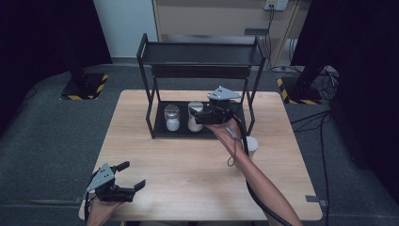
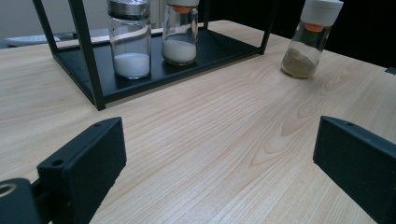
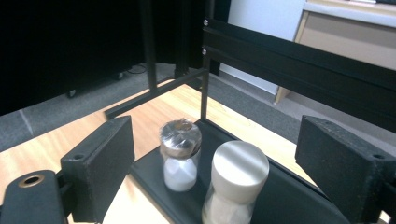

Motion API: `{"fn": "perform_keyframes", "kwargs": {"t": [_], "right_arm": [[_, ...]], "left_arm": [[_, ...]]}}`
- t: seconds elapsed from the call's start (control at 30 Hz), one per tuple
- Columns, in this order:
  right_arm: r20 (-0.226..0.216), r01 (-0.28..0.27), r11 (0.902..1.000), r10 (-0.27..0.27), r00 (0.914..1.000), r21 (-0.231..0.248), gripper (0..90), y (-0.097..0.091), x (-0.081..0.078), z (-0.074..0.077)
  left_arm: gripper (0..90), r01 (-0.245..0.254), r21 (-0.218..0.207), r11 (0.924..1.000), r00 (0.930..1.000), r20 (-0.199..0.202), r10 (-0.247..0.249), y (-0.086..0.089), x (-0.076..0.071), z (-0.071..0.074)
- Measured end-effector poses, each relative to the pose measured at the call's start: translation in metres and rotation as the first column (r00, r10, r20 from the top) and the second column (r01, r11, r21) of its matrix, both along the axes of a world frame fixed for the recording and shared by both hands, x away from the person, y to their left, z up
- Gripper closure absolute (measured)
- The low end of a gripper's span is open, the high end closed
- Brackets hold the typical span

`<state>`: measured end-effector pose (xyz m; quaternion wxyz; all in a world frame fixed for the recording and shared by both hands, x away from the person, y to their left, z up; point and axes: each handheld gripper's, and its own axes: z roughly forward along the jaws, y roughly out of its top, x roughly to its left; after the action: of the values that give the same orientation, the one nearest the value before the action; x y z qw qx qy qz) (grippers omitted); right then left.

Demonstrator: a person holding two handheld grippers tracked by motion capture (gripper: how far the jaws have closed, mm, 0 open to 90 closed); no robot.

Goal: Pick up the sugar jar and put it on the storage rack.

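A black two-tier rack (image 1: pixel 202 54) stands at the back of the wooden table (image 1: pixel 188 165). Its lower shelf (image 2: pixel 219 44) holds a metal-lidded jar of white powder (image 1: pixel 172 117) (image 2: pixel 130 42) (image 3: pixel 180 154) and, beside it, a white-capped jar (image 1: pixel 194 115) (image 2: pixel 180 32) (image 3: pixel 238 177). My right gripper (image 1: pixel 203 117) (image 3: pixel 219 140) hovers just above and beside the white-capped jar, jaws wide and not touching it. A third jar with brownish powder (image 1: pixel 251 146) (image 2: pixel 310 39) stands on the table right of the rack, partly hidden by the forearm. My left gripper (image 1: pixel 132 175) (image 2: pixel 219 154) rests open at the front left, holding nothing.
The rack's upper shelf rail (image 3: pixel 299 60) runs close above the right gripper. Its black posts (image 2: pixel 88 56) frame the lower shelf. Bare wood lies between the rack and the left gripper. Dark stands and cables sit on the grey floor around the table.
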<state>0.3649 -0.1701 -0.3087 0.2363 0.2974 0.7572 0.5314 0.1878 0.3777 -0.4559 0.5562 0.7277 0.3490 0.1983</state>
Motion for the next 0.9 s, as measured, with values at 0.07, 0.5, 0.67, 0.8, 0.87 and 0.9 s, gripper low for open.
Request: {"fn": "perform_keyframes", "kwargs": {"t": [0.07,0.5,0.67,0.8,0.87,0.9], "right_arm": [[0.001,-0.013,0.9999,0.013,0.9999,0.006,11.9,-0.008,-0.007,0.003],[0.034,-0.029,0.9996,0.029,0.999,0.002,11.6,-0.062,-0.058,0.009],[0.036,-0.043,0.9989,0.043,0.9984,0.015,11.5,-0.085,-0.074,0.004],[0.043,-0.049,0.9986,0.048,0.9979,0.019,11.6,-0.103,-0.089,-0.002],[0.045,-0.048,0.9986,0.047,0.9979,0.022,11.6,-0.111,-0.097,-0.006],[0.047,-0.047,0.9986,0.046,0.9979,0.022,11.5,-0.113,-0.099,-0.007]], "left_arm": [[1.4,0.0,-0.001,1.0,1.0,0.0,0.0,0.0,0.0,0.0],[1.4,0.001,-0.002,1.0,1.0,-0.001,-0.001,0.0,0.0,0.0],[1.4,0.003,-0.002,1.0,1.0,-0.002,-0.003,0.0,0.0,0.0],[1.4,0.006,-0.003,1.0,1.0,-0.001,-0.006,0.0,0.0,0.0],[1.4,0.007,-0.003,1.0,1.0,-0.001,-0.007,0.0,0.0,0.0],[1.4,0.008,-0.004,1.0,1.0,-0.001,-0.008,0.0,0.0,0.0]]}}
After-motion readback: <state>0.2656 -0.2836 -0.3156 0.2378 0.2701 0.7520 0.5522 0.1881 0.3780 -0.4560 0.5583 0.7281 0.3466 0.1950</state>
